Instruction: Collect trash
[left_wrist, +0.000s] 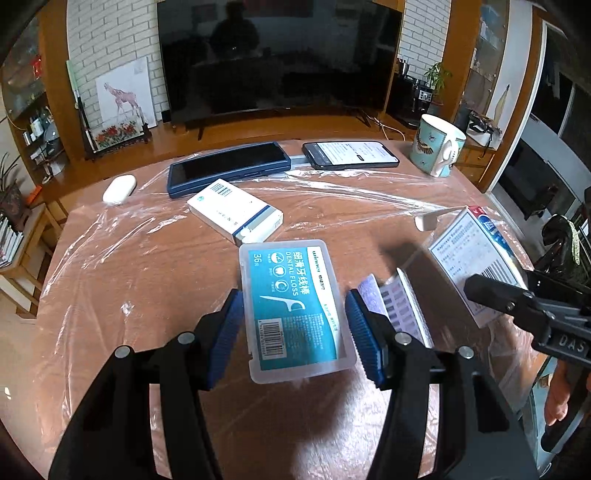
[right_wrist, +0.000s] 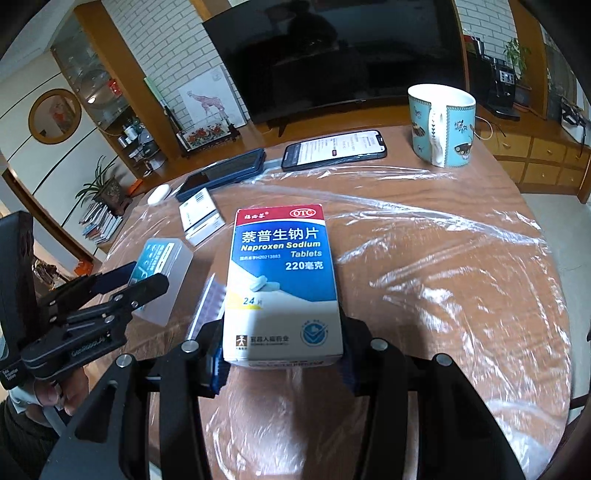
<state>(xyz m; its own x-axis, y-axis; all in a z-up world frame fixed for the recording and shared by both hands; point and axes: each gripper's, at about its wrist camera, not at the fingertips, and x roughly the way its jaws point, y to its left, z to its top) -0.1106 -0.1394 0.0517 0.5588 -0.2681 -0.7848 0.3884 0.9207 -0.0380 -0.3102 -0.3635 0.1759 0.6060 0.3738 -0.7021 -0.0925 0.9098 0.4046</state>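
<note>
Left gripper (left_wrist: 295, 328) clamps the translucent teal-labelled floss case (left_wrist: 293, 310); right gripper (right_wrist: 282, 363), narrowly parted, grips the blue-white cardboard tablet box (right_wrist: 282, 284) beside it; a shallow end-hold could let either slip.

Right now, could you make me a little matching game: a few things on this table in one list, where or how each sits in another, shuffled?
Things:
1. dental floss case
2. Naproxen box
3. mug
4. lit phone

States:
a. clamped in the right claw
b. upright at the table's far right
c. between the left claw's blue pads
d. lying flat, screen glowing, beside the dark phone

Pairs: 1-c, 2-a, 3-b, 4-d
</note>
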